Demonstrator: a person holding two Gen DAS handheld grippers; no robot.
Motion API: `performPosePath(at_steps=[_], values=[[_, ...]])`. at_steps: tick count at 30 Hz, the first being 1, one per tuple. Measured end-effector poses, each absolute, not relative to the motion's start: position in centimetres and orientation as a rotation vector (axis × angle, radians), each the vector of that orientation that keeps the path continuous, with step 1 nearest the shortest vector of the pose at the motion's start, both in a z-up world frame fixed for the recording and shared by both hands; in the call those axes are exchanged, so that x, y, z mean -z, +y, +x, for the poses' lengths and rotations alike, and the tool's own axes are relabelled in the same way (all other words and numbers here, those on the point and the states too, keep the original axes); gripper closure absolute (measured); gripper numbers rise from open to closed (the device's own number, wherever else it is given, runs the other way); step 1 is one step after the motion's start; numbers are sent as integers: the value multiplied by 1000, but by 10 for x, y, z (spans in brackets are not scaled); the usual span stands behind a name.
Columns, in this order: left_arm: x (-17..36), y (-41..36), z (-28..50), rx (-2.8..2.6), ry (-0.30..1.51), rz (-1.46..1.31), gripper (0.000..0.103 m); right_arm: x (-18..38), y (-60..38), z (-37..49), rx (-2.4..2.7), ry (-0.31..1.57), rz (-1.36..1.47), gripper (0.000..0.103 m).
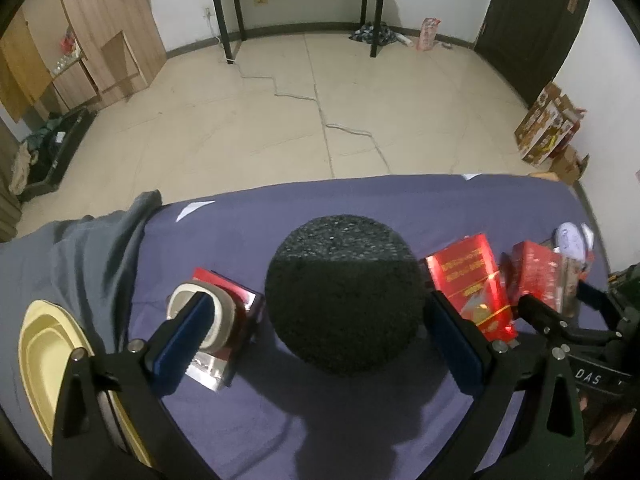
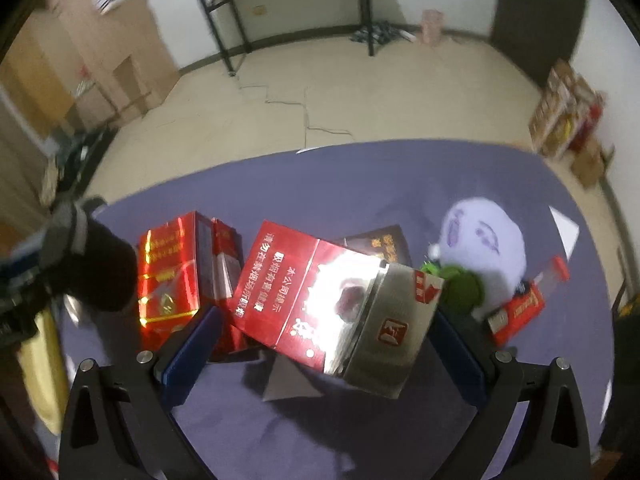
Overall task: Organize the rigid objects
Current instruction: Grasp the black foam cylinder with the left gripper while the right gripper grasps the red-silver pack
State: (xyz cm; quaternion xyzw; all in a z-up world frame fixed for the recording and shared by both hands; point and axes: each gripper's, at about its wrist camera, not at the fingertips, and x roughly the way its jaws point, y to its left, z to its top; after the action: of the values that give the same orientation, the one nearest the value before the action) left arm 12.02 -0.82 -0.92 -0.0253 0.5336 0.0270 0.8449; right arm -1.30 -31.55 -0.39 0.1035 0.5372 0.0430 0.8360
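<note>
The red-and-silver carton (image 2: 340,304) sits tilted between the fingers of the right gripper (image 2: 326,344), its silver end toward the camera and its red end resting against the upright red box (image 2: 168,272) on the left. The right jaws stand wide, and the picture does not show whether the pads press the carton, so I cannot tell if it is gripped. If it is only loosely pinched at a corner, it may twist and drop, or knock over the upright red box it leans on. A pale plush toy (image 2: 484,248) and a small red pack (image 2: 518,314) lie close on the right, so a swing that way would sweep them.

The left gripper (image 1: 316,328) is spread wide around a black foam ball (image 1: 344,296), its right finger appearing to touch the ball and its left finger apart from it. A foam ball can squirt out when squeezed off-centre. A tape roll (image 1: 202,314) on a flat red box (image 1: 224,320) lies just beside the left finger.

The purple cloth (image 1: 360,200) has bare room toward its far edge; the near left edge holds a yellow tray (image 1: 44,356).
</note>
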Motion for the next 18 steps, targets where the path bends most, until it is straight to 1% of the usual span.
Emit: performPosePath(at_steps=[5,9,18], values=[[-2,-6,121,-42,1108,-86,0,-2,-351,-16,-37,1153,383,0],[-4,-1,123,-46,1114,-100,0,-1,-359,-7,-32,1195,502,0],[2,3,130,-45,1127,-84,0,-2,-341,25,64,1272,453,0]])
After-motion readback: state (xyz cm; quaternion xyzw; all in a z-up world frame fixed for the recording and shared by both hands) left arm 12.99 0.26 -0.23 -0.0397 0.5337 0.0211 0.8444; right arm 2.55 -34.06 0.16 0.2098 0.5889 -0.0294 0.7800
